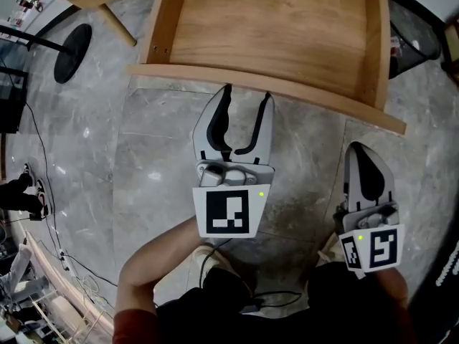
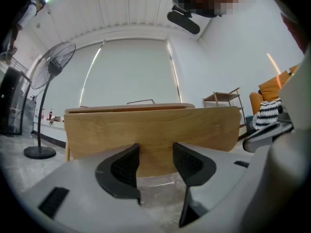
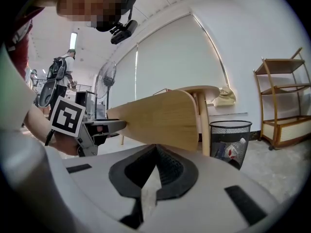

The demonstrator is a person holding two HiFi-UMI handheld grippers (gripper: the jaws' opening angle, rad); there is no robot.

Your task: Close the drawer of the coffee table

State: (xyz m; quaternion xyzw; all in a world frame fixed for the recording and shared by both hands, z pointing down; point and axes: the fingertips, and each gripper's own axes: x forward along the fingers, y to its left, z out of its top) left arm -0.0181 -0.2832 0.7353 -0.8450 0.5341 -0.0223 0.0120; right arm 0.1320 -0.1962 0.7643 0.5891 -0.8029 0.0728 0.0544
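The coffee table's wooden drawer (image 1: 272, 27) stands pulled out toward me, its light wood front board (image 1: 301, 95) running across the head view. My left gripper (image 1: 248, 93) points at that board, jaws wide apart with nothing between them, the tips right at its lower edge; whether they touch it I cannot tell. In the left gripper view the front board (image 2: 155, 125) fills the space behind the open left gripper (image 2: 156, 152). My right gripper (image 1: 363, 149) hangs back at the lower right, shut and empty. In its own view the right gripper (image 3: 156, 149) is shut, below the drawer front (image 3: 160, 118).
A standing fan's black round base (image 1: 72, 52) sits on the grey marble floor at the left, cables beside it. A black wire bin (image 3: 230, 140) and a wooden shelf (image 3: 284, 101) stand to the right. A person with a backpack (image 3: 60, 79) stands far off.
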